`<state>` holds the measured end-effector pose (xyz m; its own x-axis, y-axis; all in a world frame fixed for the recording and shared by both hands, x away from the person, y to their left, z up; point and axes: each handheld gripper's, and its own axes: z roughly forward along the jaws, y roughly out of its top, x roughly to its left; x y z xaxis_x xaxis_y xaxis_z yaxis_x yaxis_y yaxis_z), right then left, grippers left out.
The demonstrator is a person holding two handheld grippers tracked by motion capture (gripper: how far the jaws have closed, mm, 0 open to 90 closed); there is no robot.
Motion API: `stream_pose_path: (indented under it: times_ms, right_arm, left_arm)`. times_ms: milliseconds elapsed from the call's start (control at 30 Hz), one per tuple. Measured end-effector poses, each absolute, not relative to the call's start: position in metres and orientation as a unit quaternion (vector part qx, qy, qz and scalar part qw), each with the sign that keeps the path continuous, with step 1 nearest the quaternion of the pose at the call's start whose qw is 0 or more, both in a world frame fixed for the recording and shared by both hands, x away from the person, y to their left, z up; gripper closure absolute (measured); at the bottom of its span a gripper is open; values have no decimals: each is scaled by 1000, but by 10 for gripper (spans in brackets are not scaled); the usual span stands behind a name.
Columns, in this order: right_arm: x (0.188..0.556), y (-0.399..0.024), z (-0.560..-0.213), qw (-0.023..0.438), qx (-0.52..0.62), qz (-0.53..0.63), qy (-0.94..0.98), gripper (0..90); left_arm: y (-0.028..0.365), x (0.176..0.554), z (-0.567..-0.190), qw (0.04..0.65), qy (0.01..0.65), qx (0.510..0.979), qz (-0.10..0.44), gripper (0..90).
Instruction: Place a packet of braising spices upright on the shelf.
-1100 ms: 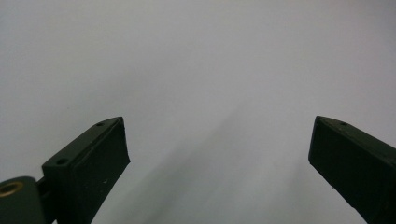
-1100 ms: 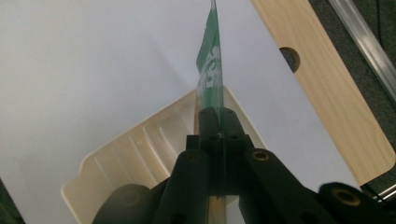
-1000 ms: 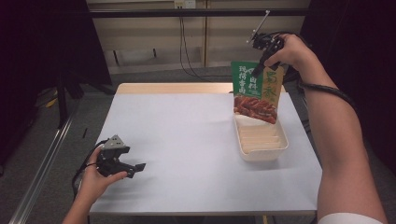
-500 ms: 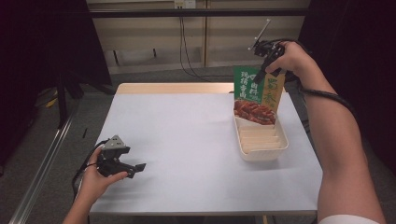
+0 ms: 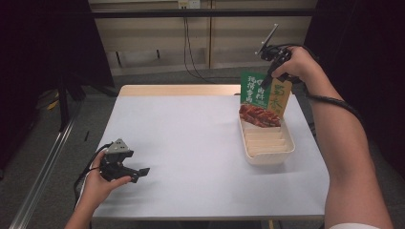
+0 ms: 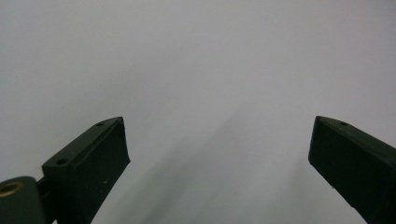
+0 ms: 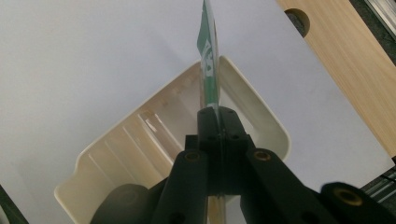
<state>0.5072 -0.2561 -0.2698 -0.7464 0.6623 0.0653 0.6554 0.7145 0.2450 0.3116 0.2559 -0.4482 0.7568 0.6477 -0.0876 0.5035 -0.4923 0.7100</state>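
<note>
**Packet held over the tray**

From the high view, my right gripper (image 5: pixel 268 78) pinched the top edge of the green food packet (image 5: pixel 263 99), which hung upright above the far end of the cream tray (image 5: pixel 268 143). My left gripper (image 5: pixel 138 172) rested low near the table's (image 5: pixel 191 138) near-left corner.

In the left gripper view, my jaws stood wide apart over bare table, holding nothing.

In the right gripper view, my jaws were clamped on the packet's edge (image 7: pixel 208 60), the tray (image 7: pixel 261 116) below.

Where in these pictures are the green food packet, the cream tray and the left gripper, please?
green food packet (image 5: pixel 263 98), high view, on its printed front face.
cream tray (image 5: pixel 269 158), high view, on its near rim.
left gripper (image 5: pixel 141 173), high view, midway between the tips of its open jaws.
</note>
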Motion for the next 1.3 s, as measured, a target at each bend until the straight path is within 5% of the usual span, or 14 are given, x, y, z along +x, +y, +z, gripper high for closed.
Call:
stream_pose_path:
  times_ms: [267,700,1300]
  right_arm:
    - [506,-256,-269,17,371,131,919,822]
    - [498,-258,-253,53,394,117,910,438]
    - [486,-245,-227,56,389,120,912,316]
  left_arm:
    - [257,311,-447,375,330,860,101,46]
    - [254,311,-445,380,329,859,96,46]
    - [249,312,-442,384,315,862,96,46]
